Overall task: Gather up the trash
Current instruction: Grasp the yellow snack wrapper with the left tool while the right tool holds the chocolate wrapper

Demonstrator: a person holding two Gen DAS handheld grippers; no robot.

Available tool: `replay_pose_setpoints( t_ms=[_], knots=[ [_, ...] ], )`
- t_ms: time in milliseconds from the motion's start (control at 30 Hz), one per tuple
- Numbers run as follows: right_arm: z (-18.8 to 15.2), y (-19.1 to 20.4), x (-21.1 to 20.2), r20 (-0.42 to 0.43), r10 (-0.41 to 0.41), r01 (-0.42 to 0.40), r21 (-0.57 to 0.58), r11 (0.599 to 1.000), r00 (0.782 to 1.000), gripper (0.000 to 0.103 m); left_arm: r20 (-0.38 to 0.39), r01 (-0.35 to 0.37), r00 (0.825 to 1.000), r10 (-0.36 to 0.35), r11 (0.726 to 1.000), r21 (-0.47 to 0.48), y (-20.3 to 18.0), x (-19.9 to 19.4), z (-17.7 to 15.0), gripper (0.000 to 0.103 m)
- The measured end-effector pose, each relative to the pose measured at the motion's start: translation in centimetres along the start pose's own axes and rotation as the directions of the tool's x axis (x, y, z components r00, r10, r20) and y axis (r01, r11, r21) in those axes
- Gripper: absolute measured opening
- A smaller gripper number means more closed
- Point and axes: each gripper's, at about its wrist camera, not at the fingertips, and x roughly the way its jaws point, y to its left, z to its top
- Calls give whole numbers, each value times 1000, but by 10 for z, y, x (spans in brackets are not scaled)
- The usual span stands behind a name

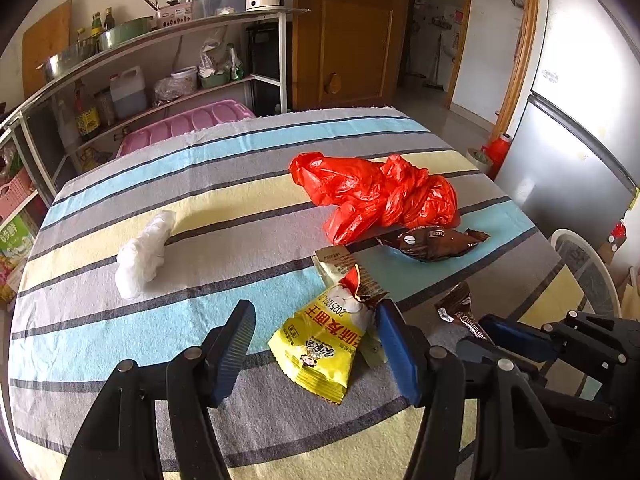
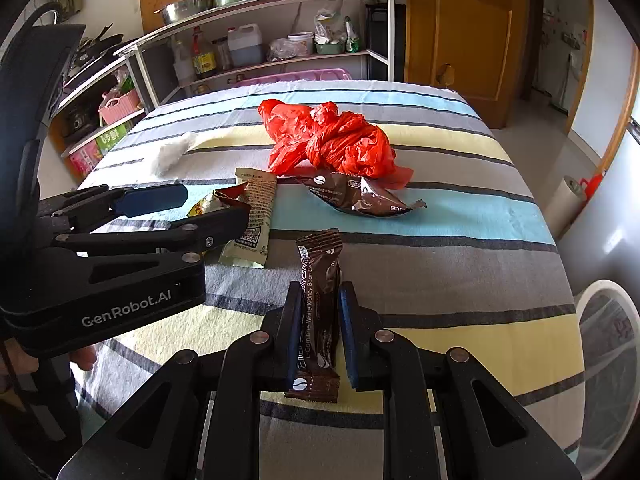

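Note:
My left gripper [image 1: 312, 316] is open, its jaws on either side of a yellow snack packet [image 1: 320, 348] lying on the striped tablecloth [image 1: 200, 200]. My right gripper [image 2: 320, 300] is shut on a narrow brown bar wrapper [image 2: 318, 312], holding it along its length. A crumpled red plastic bag [image 1: 376, 192] [image 2: 328, 140], a dark brown coffee wrapper [image 1: 436, 242] [image 2: 360, 194], a beige sachet [image 2: 252, 220] and a white crumpled wad [image 1: 142, 256] [image 2: 172, 154] lie further out. The left gripper also shows in the right wrist view [image 2: 208, 208].
A white bin [image 2: 604, 344] [image 1: 584, 264] stands beside the table at the right. A metal shelf rack [image 1: 160, 60] with bottles and bowls stands behind the table. A wooden door [image 1: 344, 36] and a grey fridge [image 1: 568, 128] are at the back right.

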Motion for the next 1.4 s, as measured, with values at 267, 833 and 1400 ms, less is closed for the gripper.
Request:
replay_pose_setpoints(
  t_ms=[267, 833, 1400],
  knots=[
    [0, -1, 0, 0, -2, 2, -2, 1000, 1000, 19, -10, 5, 1000, -6, 998, -56, 16, 3, -1, 41],
    [0, -1, -3, 18, -9, 9, -1, 1000, 1000, 17, 9, 9, 1000, -8, 994, -108, 32, -11, -10, 30],
    [-1, -1, -21, 75, -3, 2, 23, 1000, 997, 11, 33, -3, 999, 5, 997, -83, 19, -34, -17, 23]
  ],
)
